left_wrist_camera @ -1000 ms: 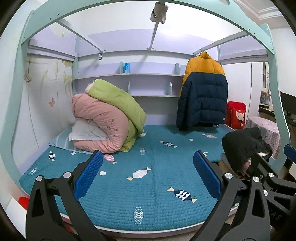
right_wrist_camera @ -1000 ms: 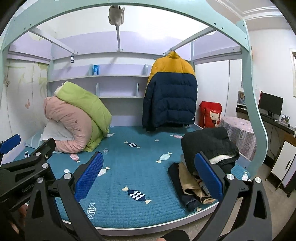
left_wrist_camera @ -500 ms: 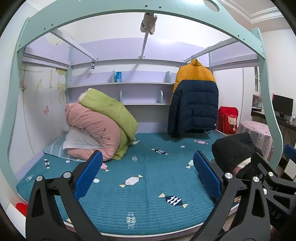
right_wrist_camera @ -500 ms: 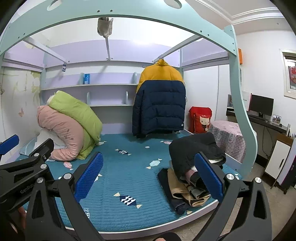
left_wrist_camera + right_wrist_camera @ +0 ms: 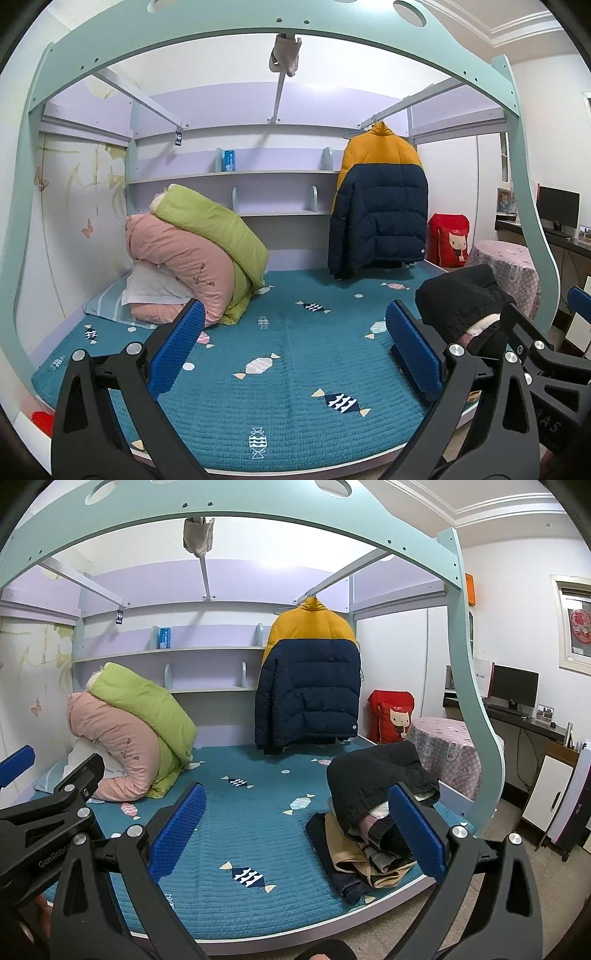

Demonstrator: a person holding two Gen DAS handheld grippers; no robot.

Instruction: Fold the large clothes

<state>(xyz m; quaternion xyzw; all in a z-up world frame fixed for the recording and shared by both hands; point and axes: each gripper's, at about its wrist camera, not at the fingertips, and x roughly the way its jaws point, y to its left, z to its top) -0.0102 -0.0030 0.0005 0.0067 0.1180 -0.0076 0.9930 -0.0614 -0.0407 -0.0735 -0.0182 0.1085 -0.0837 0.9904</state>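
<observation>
A yellow and navy puffer jacket [image 5: 378, 218] [image 5: 308, 681] hangs on a hanger from the rail at the back of the bed. A heap of clothes [image 5: 373, 816] topped by a black padded garment [image 5: 461, 299] lies at the bed's front right corner. My left gripper [image 5: 293, 345] hovers open in front of the teal bedspread [image 5: 288, 354], holding nothing. My right gripper [image 5: 295, 825] is open too, empty, with the heap just behind its right finger. Both are well short of the hanging jacket.
Rolled pink and green quilts [image 5: 192, 258] and a pillow lean at the bed's back left. A light green arch frame [image 5: 476, 686] borders the bed. A red bag [image 5: 393, 716], a covered small table [image 5: 445, 746] and a desk with a monitor [image 5: 513, 686] stand right.
Both grippers have pulled back and tilted upward, so the bed looks lower and farther and more of the arch frame and ceiling shows. Both stay open.
</observation>
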